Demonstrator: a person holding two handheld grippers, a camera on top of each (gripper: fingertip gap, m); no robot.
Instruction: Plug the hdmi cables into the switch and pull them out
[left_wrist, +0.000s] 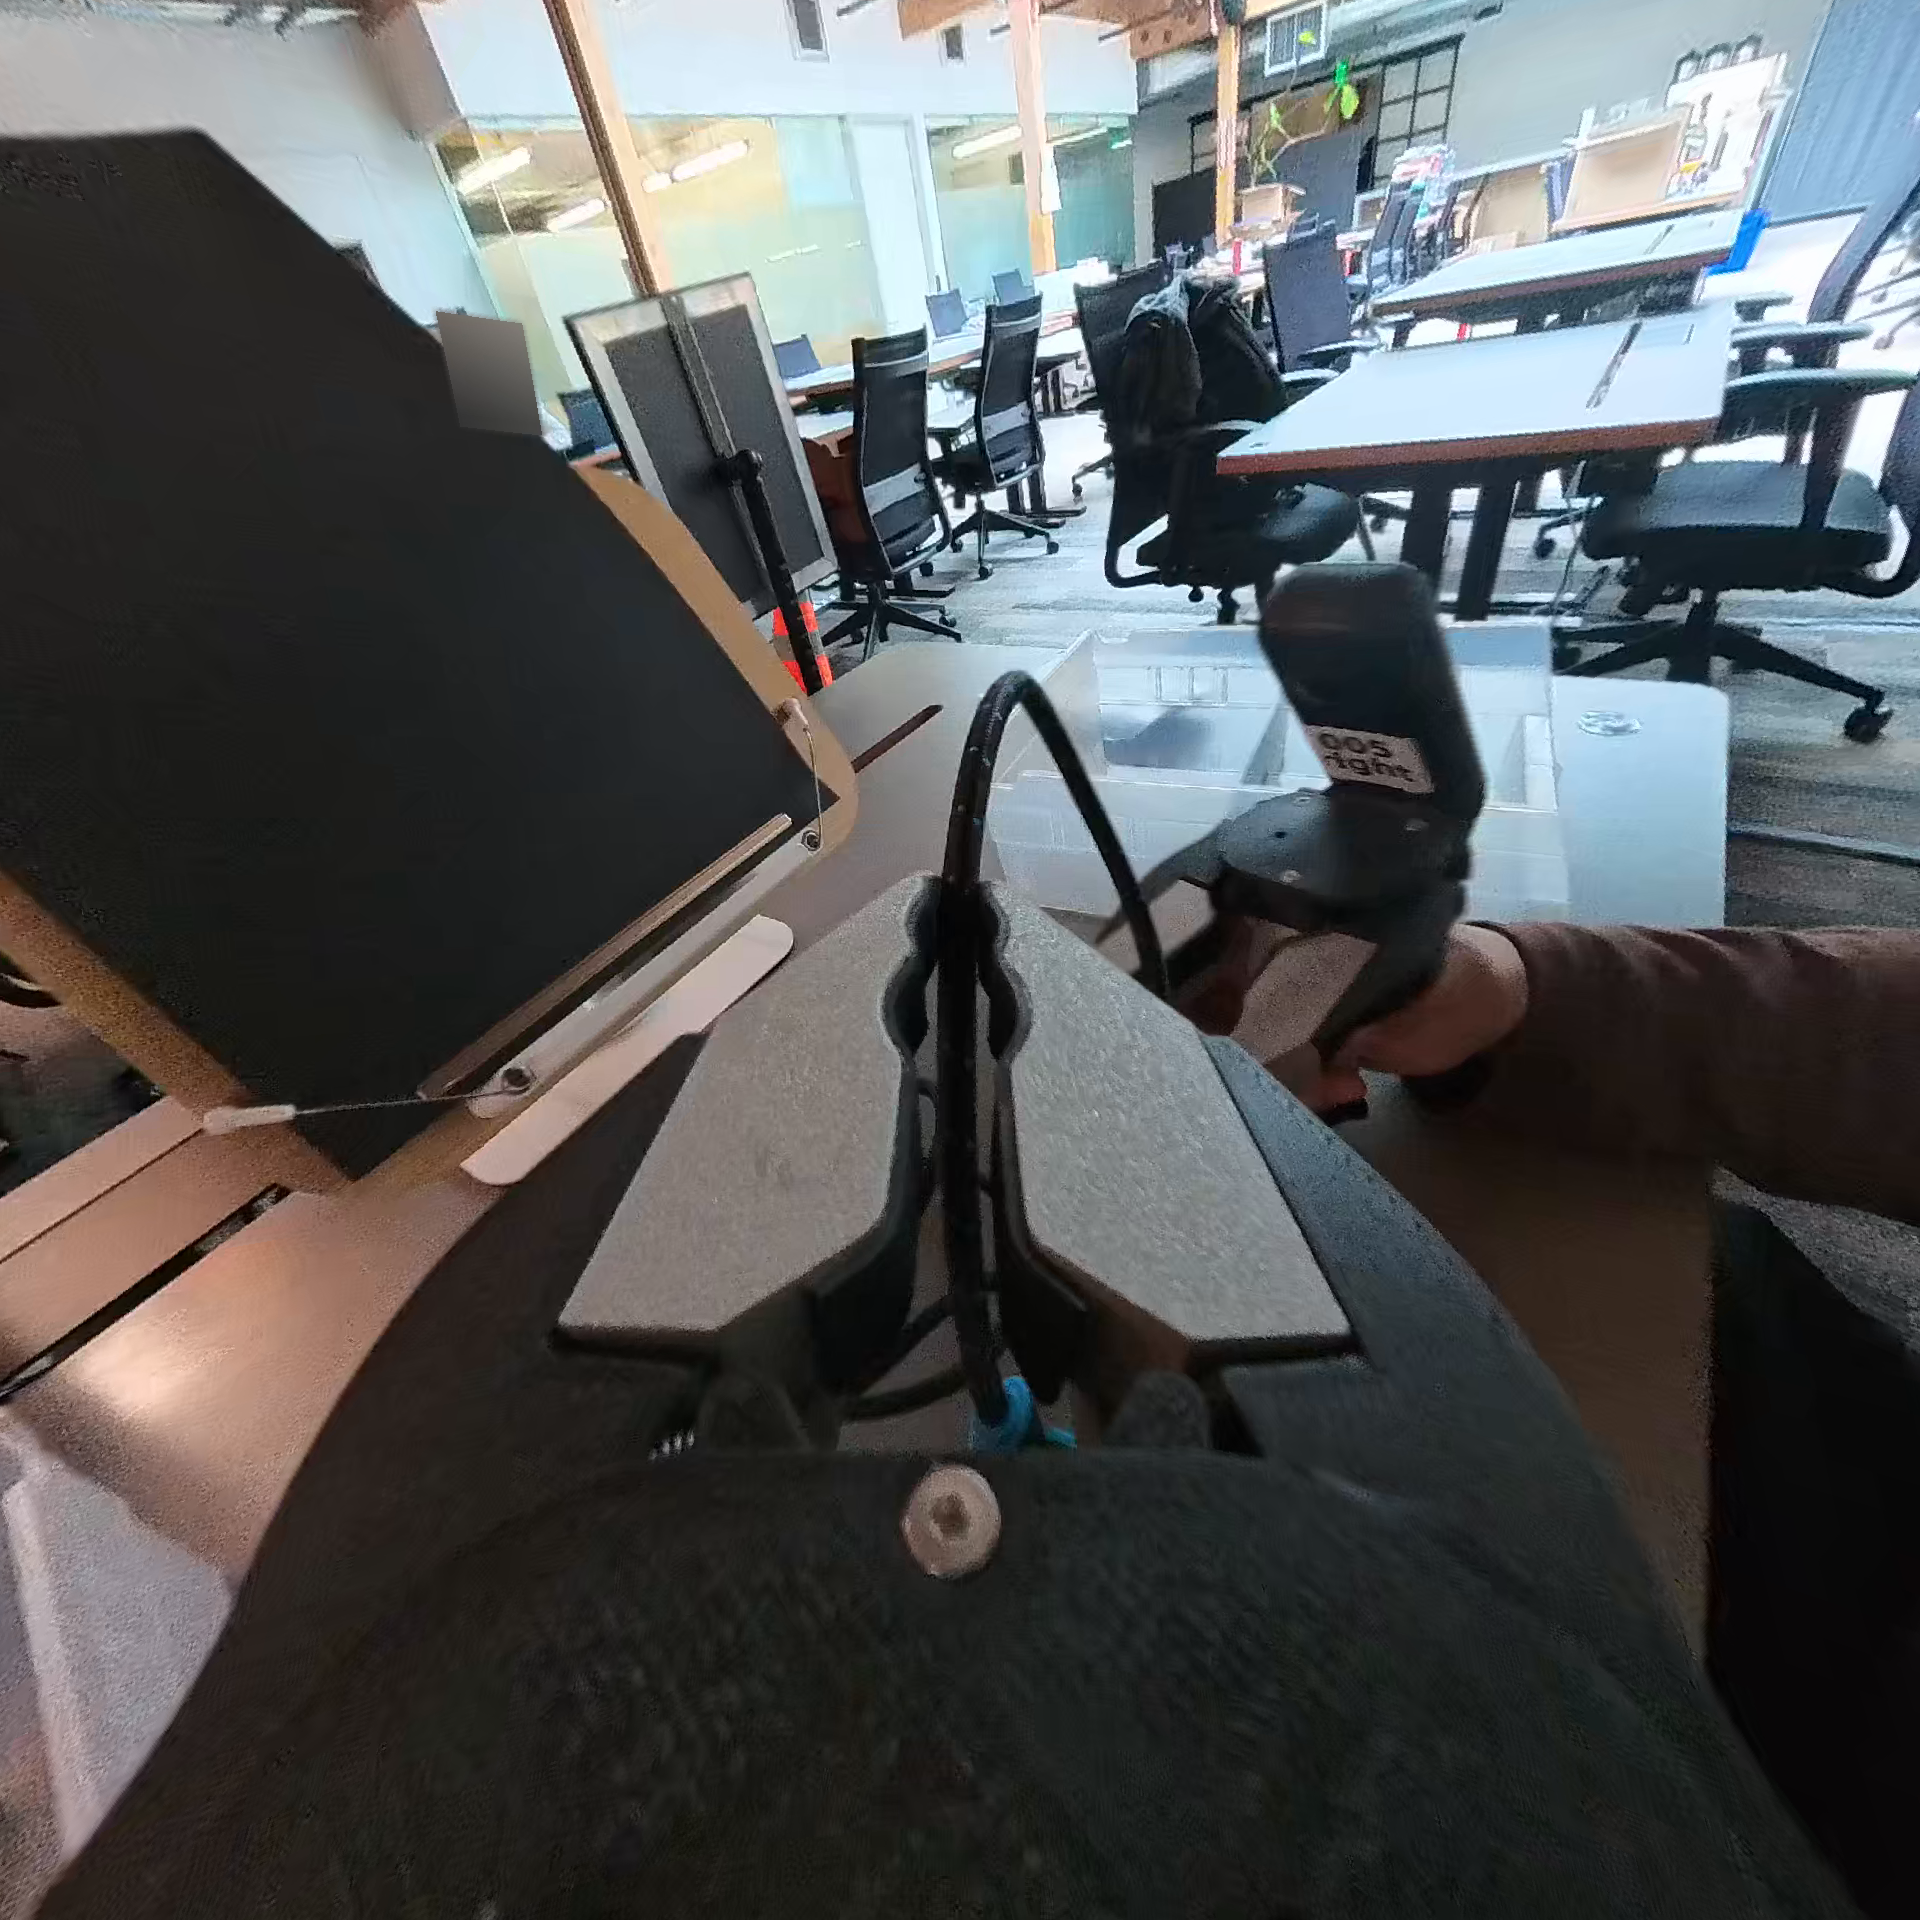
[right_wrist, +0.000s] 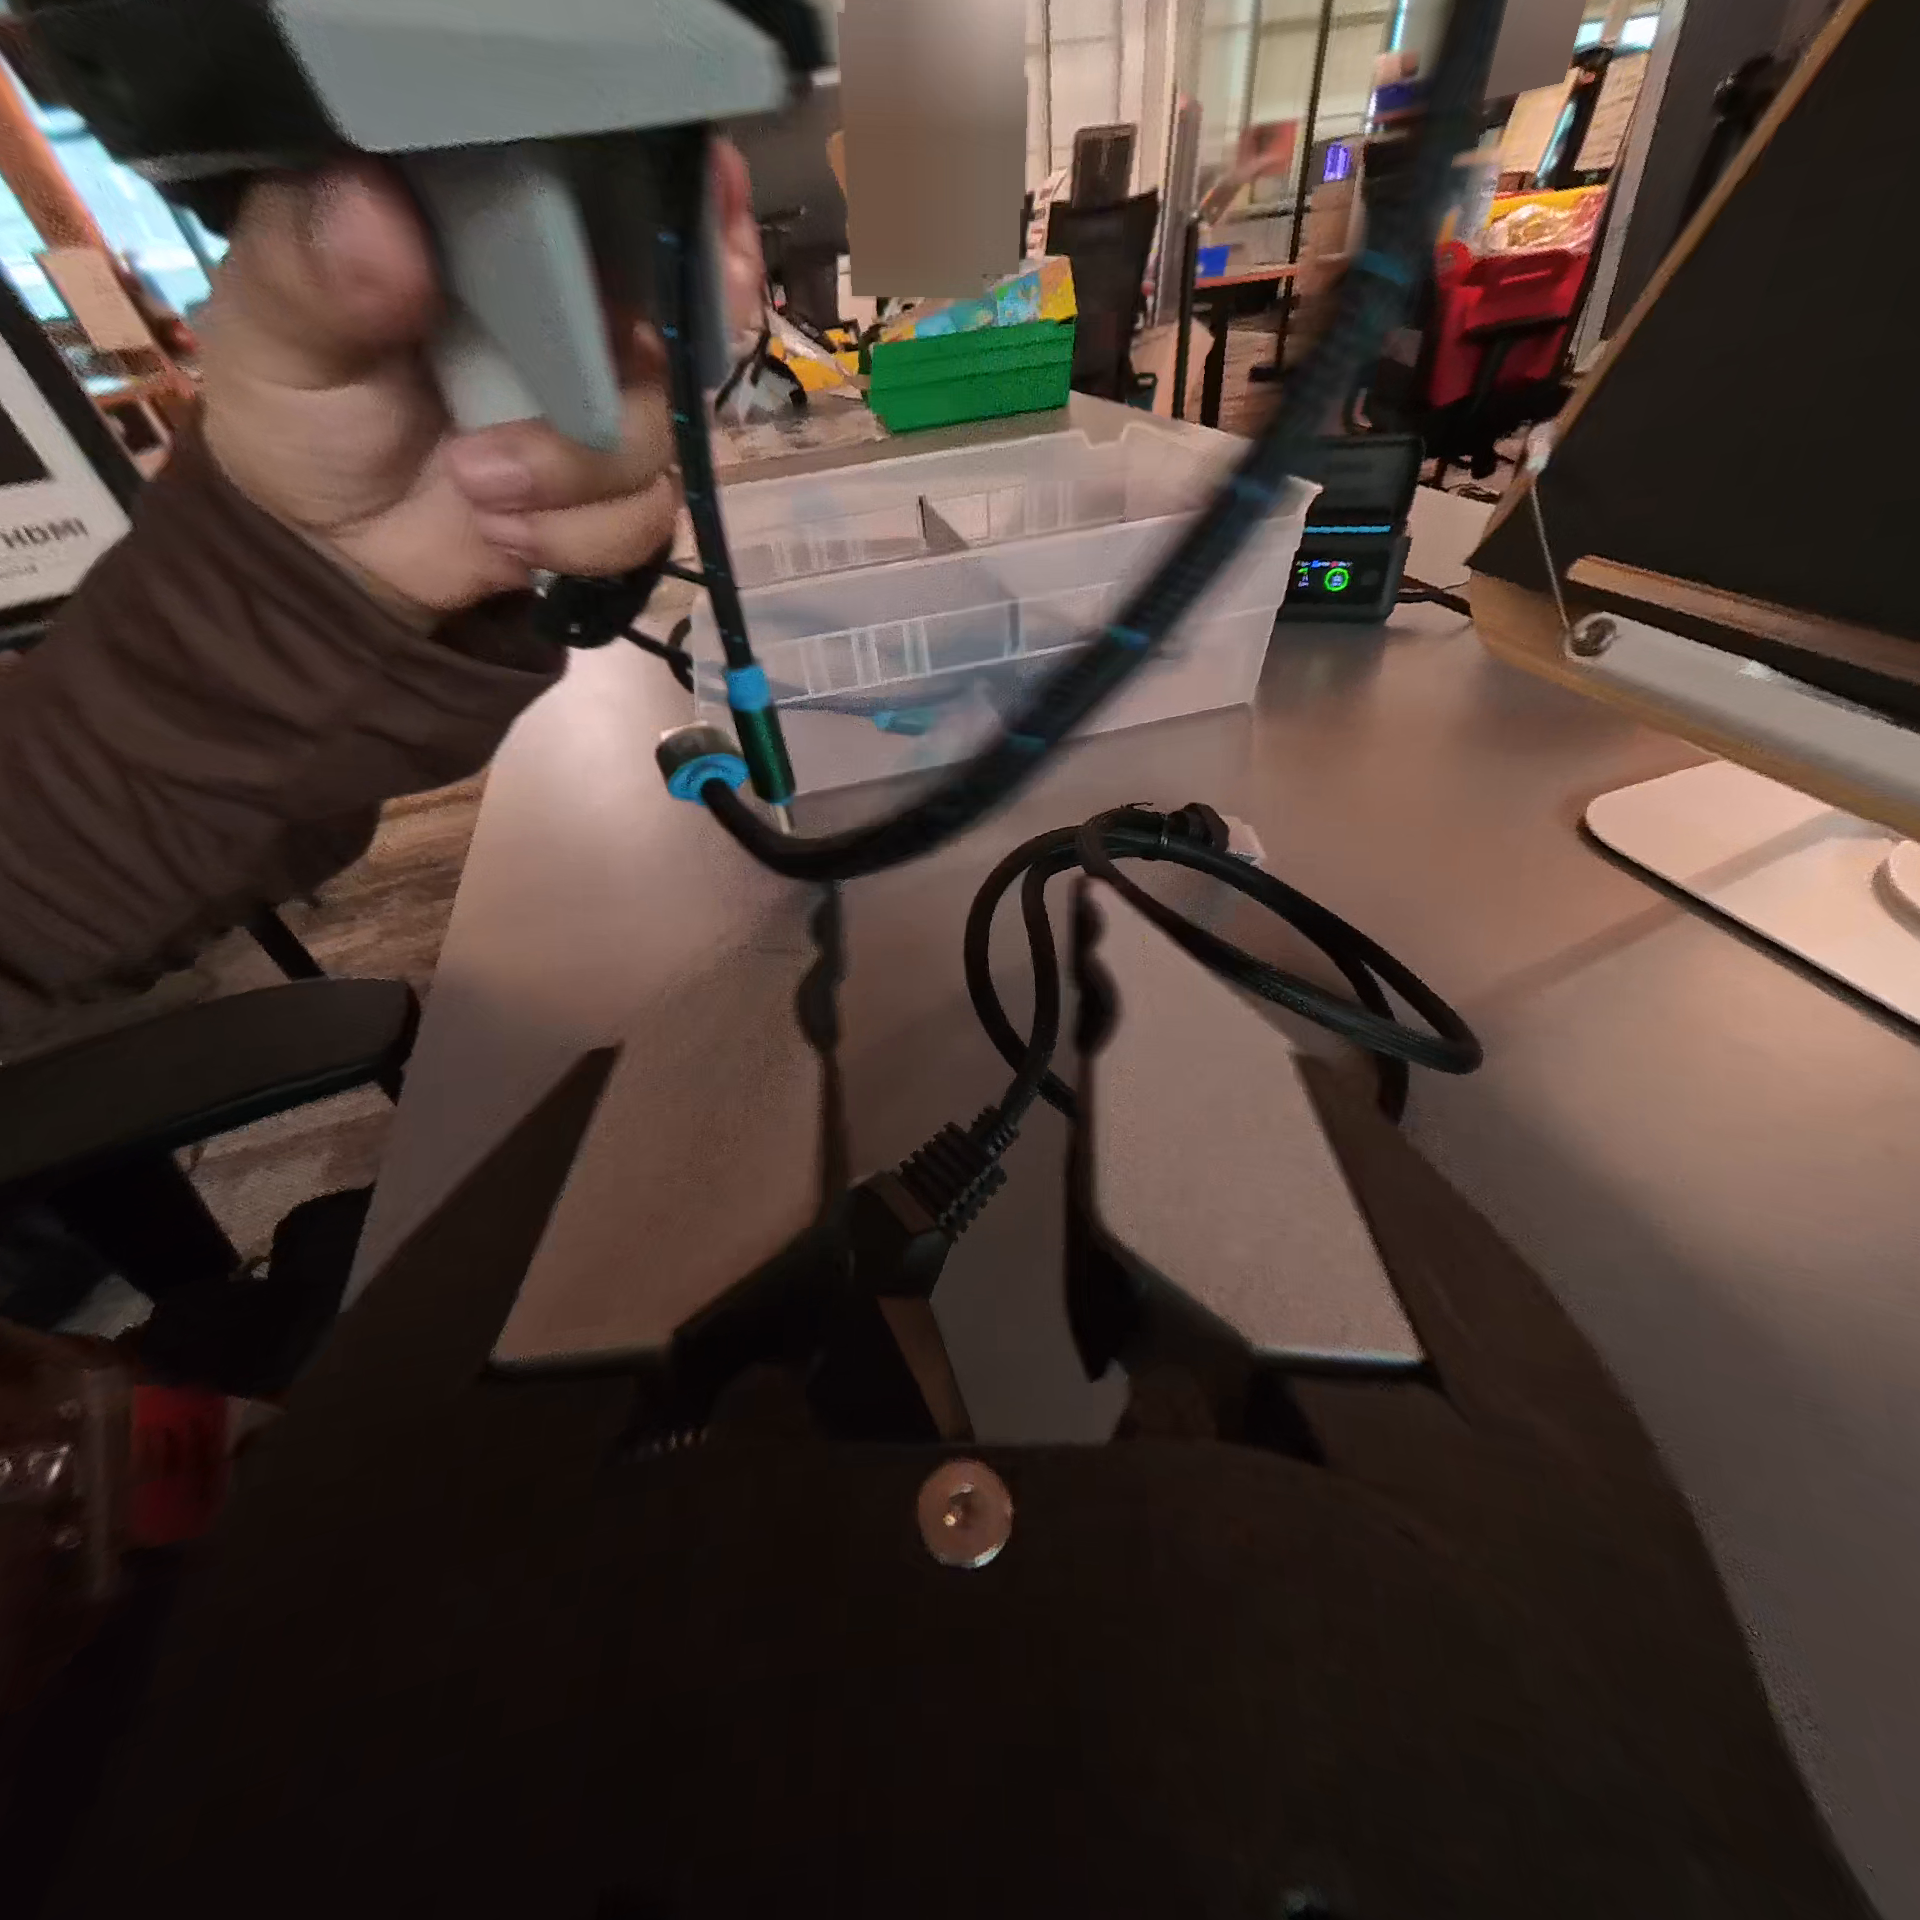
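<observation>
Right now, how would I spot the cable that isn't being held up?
Start at the clear plastic bin on the grey table. Just in front lies a coiled cable: plain black, tied in a loop, without its neighbour's blue collars.

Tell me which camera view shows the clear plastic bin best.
The right wrist view shows the clear plastic bin best: its front wall, rim and inner dividers are visible on the table, crossed only by the blue-banded black cables. The left wrist view shows the same bin farther off, partly hidden behind the right claw and a looping cable.
</observation>
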